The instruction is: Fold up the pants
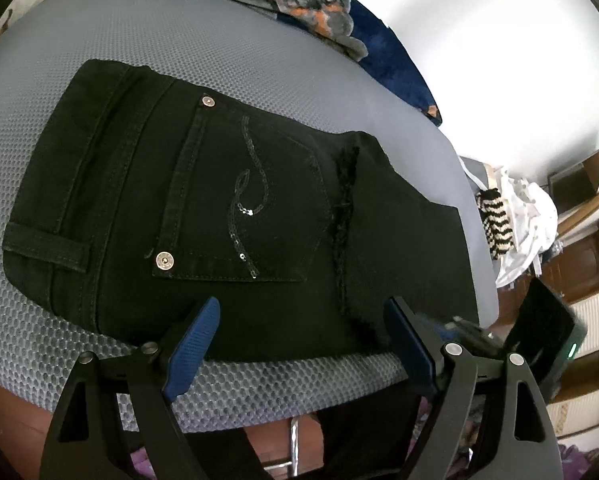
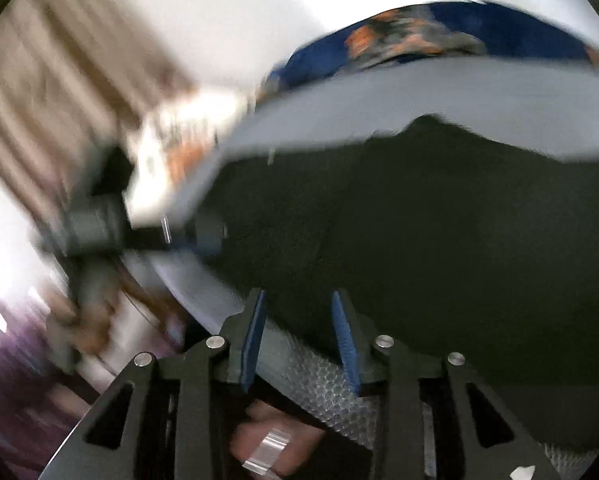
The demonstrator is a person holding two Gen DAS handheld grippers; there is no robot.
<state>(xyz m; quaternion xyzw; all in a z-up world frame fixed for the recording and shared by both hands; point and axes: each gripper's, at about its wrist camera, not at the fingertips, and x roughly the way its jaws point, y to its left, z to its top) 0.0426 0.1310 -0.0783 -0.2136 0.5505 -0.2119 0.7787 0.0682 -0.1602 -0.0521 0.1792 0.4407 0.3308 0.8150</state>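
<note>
Black denim pants (image 1: pixel 219 216) lie folded on a grey honeycomb-mesh cushion (image 1: pixel 99 360), sequin swirl on the back pocket, frayed hem across. Left gripper (image 1: pixel 299 320) jaws spread wide, empty; right gripper (image 2: pixel 299 312) jaws apart, its view blurred, probably over dark cloth

No readable text, labels, brands or numbers in either view; right wrist view blurred.
</note>
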